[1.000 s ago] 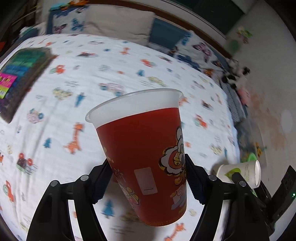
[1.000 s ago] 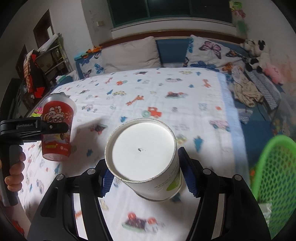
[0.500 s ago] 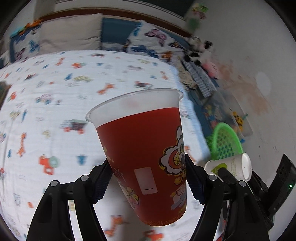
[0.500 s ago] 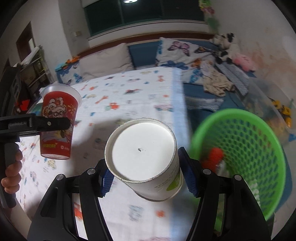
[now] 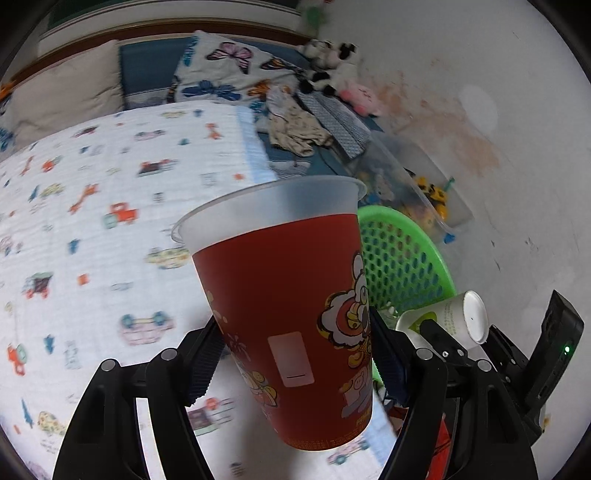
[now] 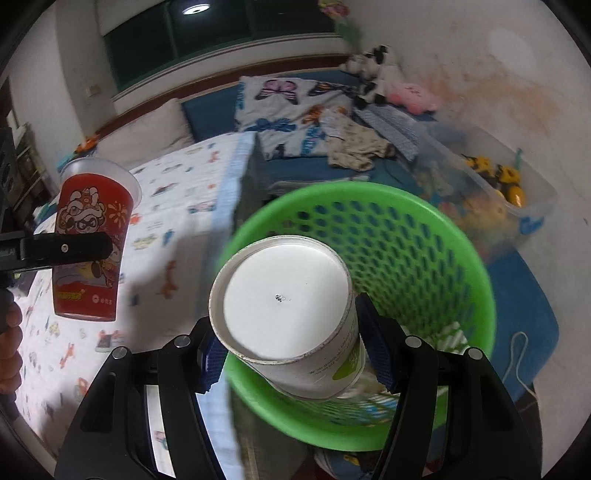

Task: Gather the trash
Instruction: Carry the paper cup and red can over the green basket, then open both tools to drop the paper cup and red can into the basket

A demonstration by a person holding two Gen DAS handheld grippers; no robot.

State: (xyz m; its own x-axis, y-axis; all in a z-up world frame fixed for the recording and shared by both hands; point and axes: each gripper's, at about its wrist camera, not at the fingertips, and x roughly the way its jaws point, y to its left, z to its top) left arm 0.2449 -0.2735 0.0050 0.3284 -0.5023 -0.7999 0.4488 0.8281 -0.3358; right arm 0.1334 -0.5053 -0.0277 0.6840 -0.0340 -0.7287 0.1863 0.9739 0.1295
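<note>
Grippers each clamp a cup: the left gripper (image 5: 295, 365) grasps a red cartoon cup (image 5: 291, 314) above the patterned bedspread (image 5: 92, 206); the right gripper (image 6: 293, 350) grasps a white paper cup (image 6: 291, 317) over the green mesh basket (image 6: 424, 236). Pillows (image 6: 280, 107) lie beyond.

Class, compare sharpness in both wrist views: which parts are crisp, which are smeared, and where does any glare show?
Left wrist view: the red printed plastic cup is crisp and the patterned bedsheet is smeared. Right wrist view: the white paper cup is sharp, the green mesh basket has a blurred rim, and a ceiling light glares.
</note>
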